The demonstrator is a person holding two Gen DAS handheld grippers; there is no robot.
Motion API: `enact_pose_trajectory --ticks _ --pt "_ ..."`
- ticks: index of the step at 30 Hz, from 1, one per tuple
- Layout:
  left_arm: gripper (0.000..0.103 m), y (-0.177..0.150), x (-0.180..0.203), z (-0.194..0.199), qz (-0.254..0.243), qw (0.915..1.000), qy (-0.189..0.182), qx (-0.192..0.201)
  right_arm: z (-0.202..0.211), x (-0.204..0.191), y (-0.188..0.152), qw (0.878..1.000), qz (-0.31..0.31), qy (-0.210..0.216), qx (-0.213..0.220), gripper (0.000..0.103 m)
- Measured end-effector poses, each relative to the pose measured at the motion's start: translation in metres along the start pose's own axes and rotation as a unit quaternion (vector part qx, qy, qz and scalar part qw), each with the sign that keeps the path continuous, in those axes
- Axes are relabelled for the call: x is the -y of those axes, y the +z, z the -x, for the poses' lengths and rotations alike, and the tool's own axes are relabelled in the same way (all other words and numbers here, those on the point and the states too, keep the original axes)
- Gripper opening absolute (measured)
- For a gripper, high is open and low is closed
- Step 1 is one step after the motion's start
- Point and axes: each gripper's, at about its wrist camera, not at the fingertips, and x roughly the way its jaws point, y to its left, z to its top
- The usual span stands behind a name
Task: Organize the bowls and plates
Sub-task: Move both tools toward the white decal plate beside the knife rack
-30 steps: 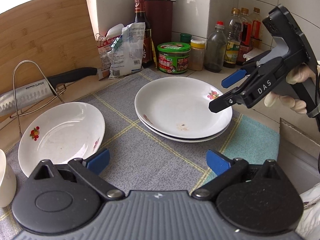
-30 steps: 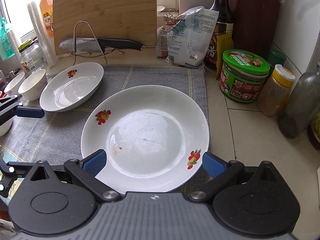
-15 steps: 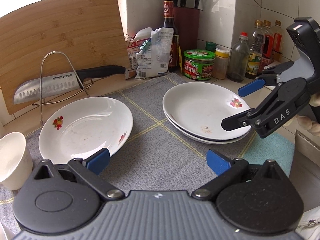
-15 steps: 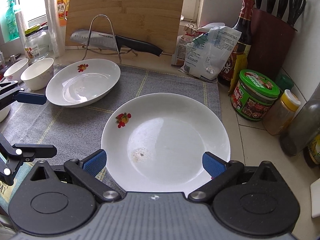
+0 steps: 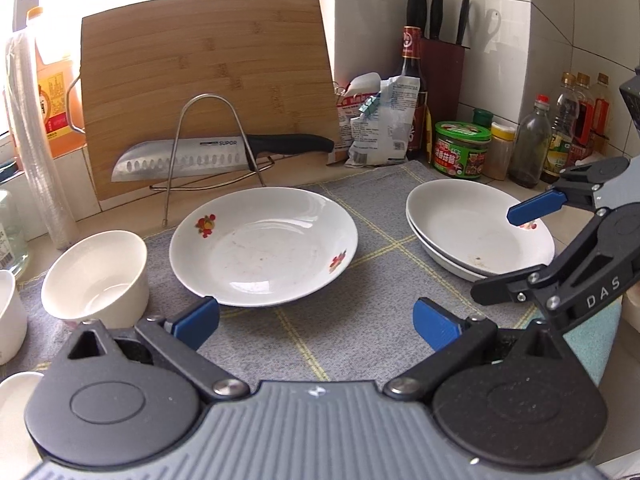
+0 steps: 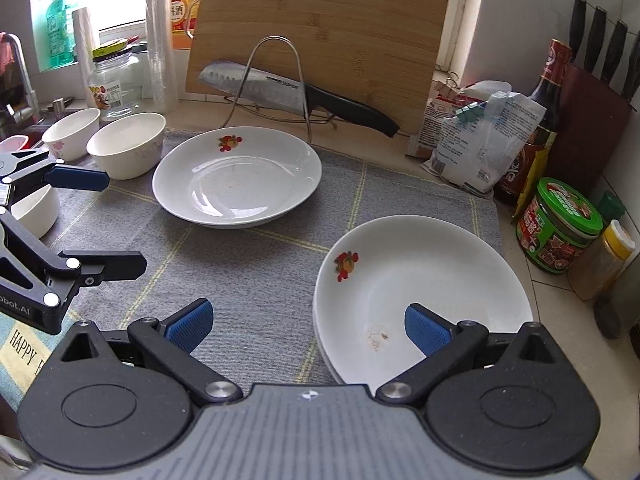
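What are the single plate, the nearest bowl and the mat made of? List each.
Single plate: apparently glazed ceramic; glossy white with window glare and a printed fruit motif.
Nearest bowl: likely the same; thick, shiny white wall.
Mat: woven cloth; matte grey weave with yellow lines.

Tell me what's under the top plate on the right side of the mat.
A second white plate lies under the top plate; only its rim shows. Its inside is covered, and the mat beneath is hidden.

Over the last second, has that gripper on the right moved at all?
Yes. In its own view the stacked plates that filled the middle now sit low right, so the right gripper has backed away and turned left, toward the single plate.
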Motion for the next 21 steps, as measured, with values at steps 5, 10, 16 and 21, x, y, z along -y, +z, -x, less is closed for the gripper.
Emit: enact_pose_trajectory --ticks 5,10,16,21 --pt "0.102 0.006 -0.002 0.011 0.015 0.9986 0.049 -0.014 -0.004 -0.01 0.007 0.998 0.048 0.035 0.026 0.103" --pt "0.102 0.013 -0.003 0.012 0.005 0.9972 0.067 -0.033 -0.012 -0.015 0.012 0.996 0.05 0.066 0.039 0.103" --pt "0.102 0.021 -0.012 0.011 0.005 0.9976 0.053 -0.043 -0.019 -0.03 0.016 0.994 0.066 0.073 0.042 0.103" --pt "0.102 0.026 -0.023 0.011 -0.024 0.9984 0.034 -0.039 -0.029 -0.045 0.019 0.995 0.064 0.072 0.026 0.103"
